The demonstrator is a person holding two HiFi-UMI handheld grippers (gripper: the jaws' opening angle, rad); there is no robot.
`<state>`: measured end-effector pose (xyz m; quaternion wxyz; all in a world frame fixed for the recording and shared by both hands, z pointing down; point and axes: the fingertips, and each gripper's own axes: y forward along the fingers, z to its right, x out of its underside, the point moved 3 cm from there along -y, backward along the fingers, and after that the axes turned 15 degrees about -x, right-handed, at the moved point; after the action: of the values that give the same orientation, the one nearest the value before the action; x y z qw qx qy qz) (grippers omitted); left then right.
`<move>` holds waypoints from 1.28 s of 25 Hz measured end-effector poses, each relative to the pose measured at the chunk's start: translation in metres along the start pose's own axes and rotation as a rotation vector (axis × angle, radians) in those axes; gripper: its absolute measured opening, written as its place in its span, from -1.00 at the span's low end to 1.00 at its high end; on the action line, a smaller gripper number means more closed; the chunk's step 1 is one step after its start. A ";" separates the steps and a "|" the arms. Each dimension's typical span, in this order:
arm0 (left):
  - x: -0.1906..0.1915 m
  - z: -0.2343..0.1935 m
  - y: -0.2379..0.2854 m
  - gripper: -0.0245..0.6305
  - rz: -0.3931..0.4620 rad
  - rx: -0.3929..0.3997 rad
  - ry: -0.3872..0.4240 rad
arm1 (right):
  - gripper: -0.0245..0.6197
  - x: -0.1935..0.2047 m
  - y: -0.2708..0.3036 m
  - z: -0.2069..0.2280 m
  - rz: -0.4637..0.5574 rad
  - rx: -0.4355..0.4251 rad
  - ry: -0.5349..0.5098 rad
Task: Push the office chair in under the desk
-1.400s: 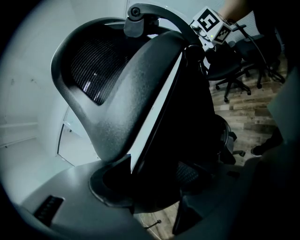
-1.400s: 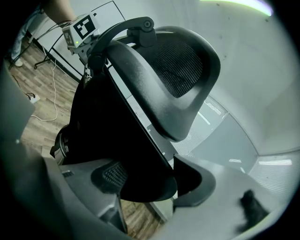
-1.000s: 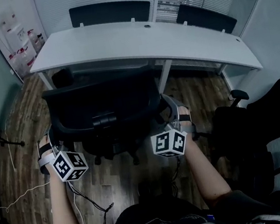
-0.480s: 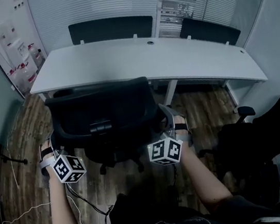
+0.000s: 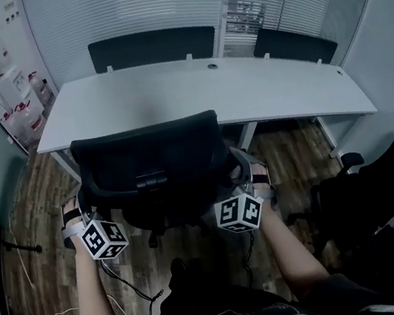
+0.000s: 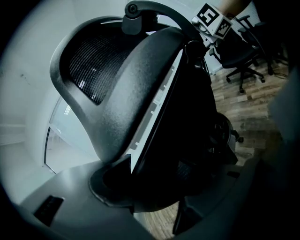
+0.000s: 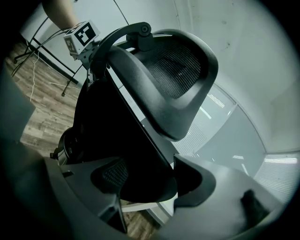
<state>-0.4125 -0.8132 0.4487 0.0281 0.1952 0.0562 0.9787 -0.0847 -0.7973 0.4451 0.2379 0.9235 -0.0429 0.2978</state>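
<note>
Office chair (image 5: 150, 160) sits with its backrest at the table's (image 5: 195, 94) near edge, left tool (image 5: 78, 206) and right tool (image 5: 242, 172) each clamped on a backrest side edge; the push looks mostly done, with the final shove under left.

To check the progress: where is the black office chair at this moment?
In the head view the office chair stands at centre, just before the white desk, with the left tongs and right tongs at its two sides.
</note>
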 end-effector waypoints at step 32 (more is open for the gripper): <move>0.030 -0.038 0.207 -0.13 0.192 0.049 0.019 | -0.02 -0.052 0.158 0.045 -0.106 0.091 0.049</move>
<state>-0.4614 -1.0196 0.4505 -0.0711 0.1909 0.0613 0.9771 -0.1383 -0.9611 0.4483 0.2123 0.9267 0.0254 0.3089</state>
